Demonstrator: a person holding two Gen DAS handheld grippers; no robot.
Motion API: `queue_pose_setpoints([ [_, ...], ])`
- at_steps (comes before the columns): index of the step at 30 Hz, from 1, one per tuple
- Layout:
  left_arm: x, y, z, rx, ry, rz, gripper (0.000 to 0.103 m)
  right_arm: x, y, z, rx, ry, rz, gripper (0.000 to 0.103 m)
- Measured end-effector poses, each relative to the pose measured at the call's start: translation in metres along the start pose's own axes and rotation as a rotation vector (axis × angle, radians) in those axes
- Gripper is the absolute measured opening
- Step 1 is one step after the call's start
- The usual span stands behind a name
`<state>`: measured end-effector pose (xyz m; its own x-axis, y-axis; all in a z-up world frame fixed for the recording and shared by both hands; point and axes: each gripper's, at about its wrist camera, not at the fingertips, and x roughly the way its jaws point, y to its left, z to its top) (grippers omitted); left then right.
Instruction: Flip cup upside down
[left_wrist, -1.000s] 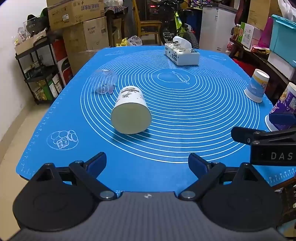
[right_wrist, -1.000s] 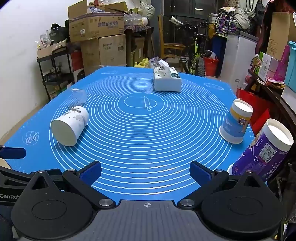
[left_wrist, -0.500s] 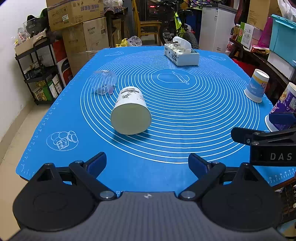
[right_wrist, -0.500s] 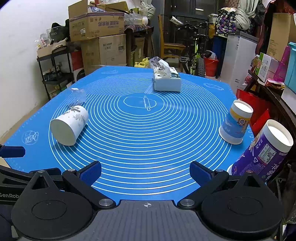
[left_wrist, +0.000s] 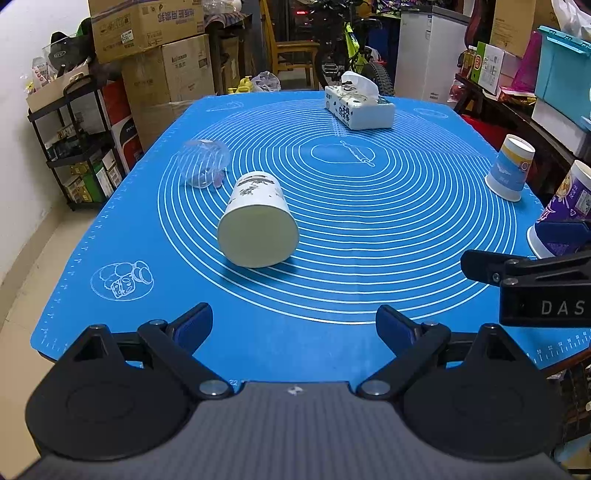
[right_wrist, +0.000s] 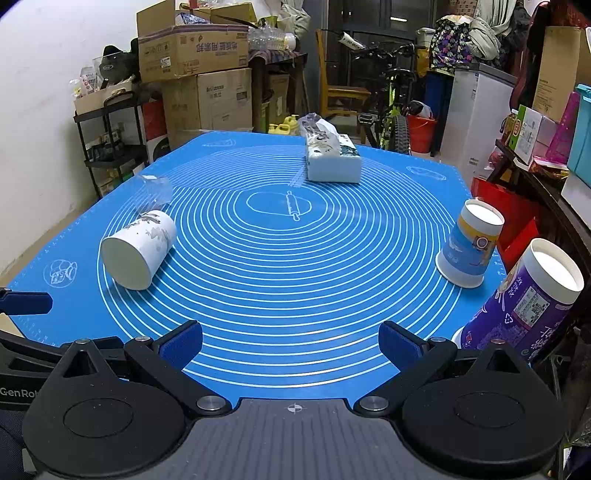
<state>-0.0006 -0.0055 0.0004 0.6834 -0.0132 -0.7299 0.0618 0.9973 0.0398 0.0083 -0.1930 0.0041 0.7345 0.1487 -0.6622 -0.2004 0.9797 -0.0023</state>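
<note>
A white paper cup with a grey print (left_wrist: 258, 218) lies on its side on the blue mat (left_wrist: 369, 229), its flat base toward me; it also shows in the right wrist view (right_wrist: 138, 249) at the left. A clear plastic cup (left_wrist: 202, 163) lies on its side just behind it. A blue-and-yellow cup (right_wrist: 469, 248) and a purple cup (right_wrist: 524, 306) stand upside down at the right edge. My left gripper (left_wrist: 294, 326) is open and empty, short of the white cup. My right gripper (right_wrist: 290, 345) is open and empty near the front edge.
A tissue box (left_wrist: 359, 107) sits at the far end of the mat. The right gripper's body (left_wrist: 535, 288) juts in at the right of the left wrist view. Cardboard boxes (right_wrist: 207, 74), a shelf rack and a bicycle stand beyond the table.
</note>
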Motion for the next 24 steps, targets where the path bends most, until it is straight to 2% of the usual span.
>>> queue_pose_setpoints([
  [24,0.0035,-0.0033,-0.0013,0.013,-0.002,0.005,0.094,-0.0004,0.0,0.0005,-0.002,0.005,-0.003,0.101],
])
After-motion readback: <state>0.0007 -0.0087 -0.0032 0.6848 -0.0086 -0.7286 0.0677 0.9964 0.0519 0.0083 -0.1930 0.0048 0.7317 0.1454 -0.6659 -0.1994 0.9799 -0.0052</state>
